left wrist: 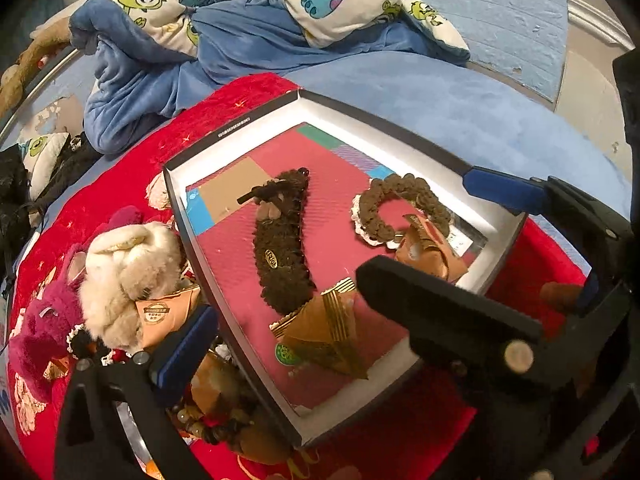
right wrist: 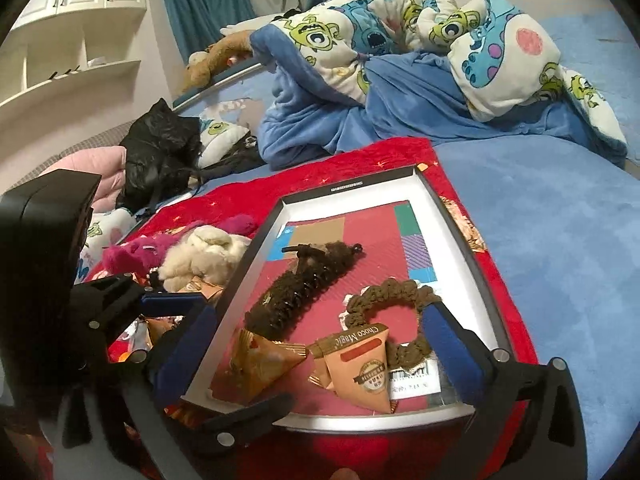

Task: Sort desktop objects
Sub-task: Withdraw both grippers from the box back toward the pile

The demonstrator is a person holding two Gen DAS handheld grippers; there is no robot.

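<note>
A shallow box with a black rim lies on a red blanket. Inside it are a brown fuzzy hair clip, a brown scrunchie and two triangular snack packets. My left gripper is open wide, one blue pad outside the box's left wall and the other at its far right rim. My right gripper is also open wide above the near end of the box. The packets lie between its blue pads, untouched.
Left of the box lie a cream plush toy, a magenta plush, another packet and a bead string. A cartoon quilt is heaped behind on the blue bed. A black bag sits at the left.
</note>
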